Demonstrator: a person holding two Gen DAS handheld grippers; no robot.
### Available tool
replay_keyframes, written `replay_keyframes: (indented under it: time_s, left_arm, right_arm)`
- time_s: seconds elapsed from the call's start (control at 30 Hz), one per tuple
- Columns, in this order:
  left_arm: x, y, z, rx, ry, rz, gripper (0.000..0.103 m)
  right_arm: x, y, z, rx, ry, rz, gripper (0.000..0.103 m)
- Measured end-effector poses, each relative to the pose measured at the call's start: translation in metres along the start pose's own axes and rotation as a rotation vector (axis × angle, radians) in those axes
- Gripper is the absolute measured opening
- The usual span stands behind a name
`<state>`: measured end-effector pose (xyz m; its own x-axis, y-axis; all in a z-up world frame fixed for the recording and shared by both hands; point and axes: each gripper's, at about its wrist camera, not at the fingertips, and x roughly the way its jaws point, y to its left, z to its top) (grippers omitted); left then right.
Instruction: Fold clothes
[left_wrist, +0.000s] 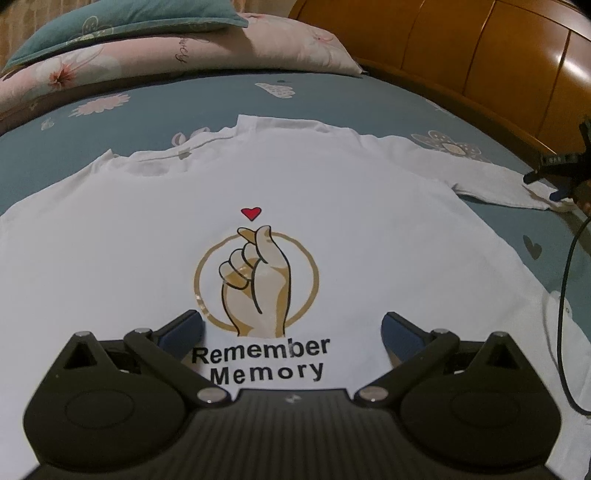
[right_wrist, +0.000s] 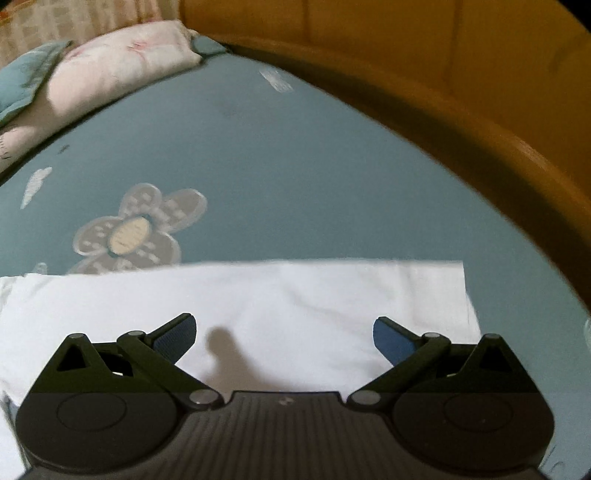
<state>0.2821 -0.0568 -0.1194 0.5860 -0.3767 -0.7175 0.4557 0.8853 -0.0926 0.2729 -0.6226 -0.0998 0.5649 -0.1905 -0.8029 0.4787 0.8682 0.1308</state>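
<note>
Both my left claw (left_wrist: 291, 328) and right claw (right_wrist: 284, 334) hang spread above the white T-shirt (left_wrist: 369, 229): light, limp cotton, best pinched at the sleeve (right_wrist: 332, 291) hem.

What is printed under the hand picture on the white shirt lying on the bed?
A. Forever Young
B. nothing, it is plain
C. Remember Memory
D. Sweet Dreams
C: in the left wrist view the white shirt lies flat on the blue bedsheet, and the black words "Remember Memory" sit just below the finger-heart drawing.
</note>
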Motion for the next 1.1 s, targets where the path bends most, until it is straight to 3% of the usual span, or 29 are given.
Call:
replay_keyframes:
  time_s: [0.17, 0.23, 0.37, 0.47, 0.6, 0.9, 1.1]
  left_arm:
    - [0.0, 0.0, 0.0, 0.003, -0.003, 0.002, 0.102]
    - [0.0, 0.0, 0.0, 0.005, -0.003, 0.003, 0.102]
    - [0.0, -0.001, -0.001, 0.006, -0.005, 0.001, 0.102]
    - [0.0, 0.0, -0.001, 0.008, -0.008, 0.0, 0.102]
    - [-0.001, 0.0, -0.002, 0.009, -0.009, -0.001, 0.102]
    - [-0.001, 0.002, -0.002, 0.008, -0.01, -0.006, 0.102]
    - [0.0, 0.004, -0.001, -0.002, -0.016, -0.013, 0.102]
  right_arm:
    - [-0.005, -0.01, 0.008, 0.069, -0.043, 0.021, 0.103]
    - [-0.011, -0.003, 0.013, 0.05, -0.067, -0.01, 0.103]
    - [-0.006, 0.01, 0.015, 0.004, -0.057, 0.038, 0.103]
    - [0.014, 0.006, 0.014, -0.013, -0.032, 0.011, 0.103]
    - [0.02, 0.003, 0.016, 0.001, -0.072, -0.038, 0.103]
    - [-0.025, 0.006, -0.035, 0.068, -0.063, 0.084, 0.103]
    - [-0.05, 0.027, -0.041, 0.116, -0.065, 0.034, 0.103]
